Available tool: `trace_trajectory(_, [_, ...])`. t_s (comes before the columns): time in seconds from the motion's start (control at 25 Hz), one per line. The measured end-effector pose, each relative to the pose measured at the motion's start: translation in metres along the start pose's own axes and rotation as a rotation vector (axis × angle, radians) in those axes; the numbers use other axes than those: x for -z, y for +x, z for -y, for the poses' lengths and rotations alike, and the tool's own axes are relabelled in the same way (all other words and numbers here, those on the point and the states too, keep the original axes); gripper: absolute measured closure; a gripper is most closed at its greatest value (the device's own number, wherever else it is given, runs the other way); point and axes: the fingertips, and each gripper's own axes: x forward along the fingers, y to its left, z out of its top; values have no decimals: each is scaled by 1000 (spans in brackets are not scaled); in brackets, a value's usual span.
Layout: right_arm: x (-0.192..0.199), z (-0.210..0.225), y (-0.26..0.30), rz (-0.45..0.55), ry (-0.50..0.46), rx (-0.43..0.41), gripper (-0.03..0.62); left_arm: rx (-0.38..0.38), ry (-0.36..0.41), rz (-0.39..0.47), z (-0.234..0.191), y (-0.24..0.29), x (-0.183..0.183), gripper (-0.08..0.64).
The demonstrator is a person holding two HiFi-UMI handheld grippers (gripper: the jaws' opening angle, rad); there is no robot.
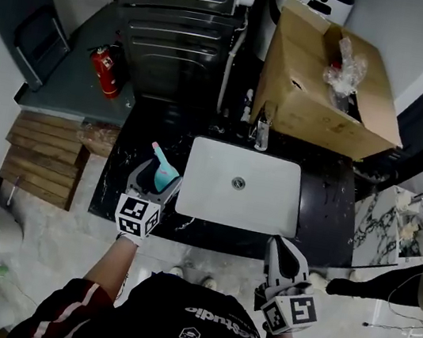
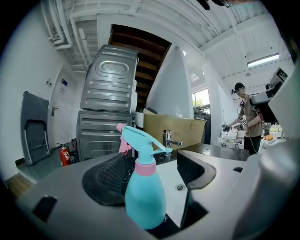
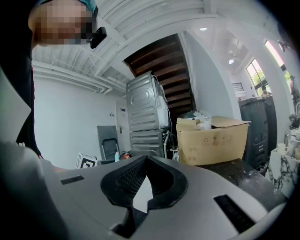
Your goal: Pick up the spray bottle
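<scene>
A turquoise spray bottle (image 1: pixel 164 172) with a pink collar and nozzle stands upright on the black counter (image 1: pixel 125 182), just left of the white sink (image 1: pixel 268 214). My left gripper (image 1: pixel 156 181) reaches around it. In the left gripper view the spray bottle (image 2: pixel 143 192) stands between the wide-apart jaws of the left gripper (image 2: pixel 157 165), nearer the left pad, with a gap to the right pad. My right gripper (image 1: pixel 280 249) hovers at the counter's front edge, right of the sink. In its own view the right gripper (image 3: pixel 146 159) has its tips together and holds nothing.
A faucet (image 1: pixel 262 132) stands behind the sink. A big cardboard box (image 1: pixel 322 86) sits at the back right, stacked grey machines (image 1: pixel 178 30) at the back left, with a red fire extinguisher (image 1: pixel 106 72) on the floor. A person (image 2: pixel 246 122) stands far off to the right.
</scene>
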Motion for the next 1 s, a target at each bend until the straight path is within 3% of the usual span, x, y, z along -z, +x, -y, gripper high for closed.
trace_trajectory(0.28, [-4, 1, -1, 26, 17, 16, 555, -4, 18, -12, -2, 14, 6, 227])
trace_trajectory(0.68, [4, 14, -9, -17, -6, 73, 555, -40, 35, -5, -11, 18, 2, 369])
trace_trajectory(1.0, [3, 13, -9, -5, 6, 65, 555, -62, 41, 12, -16, 16, 0, 402])
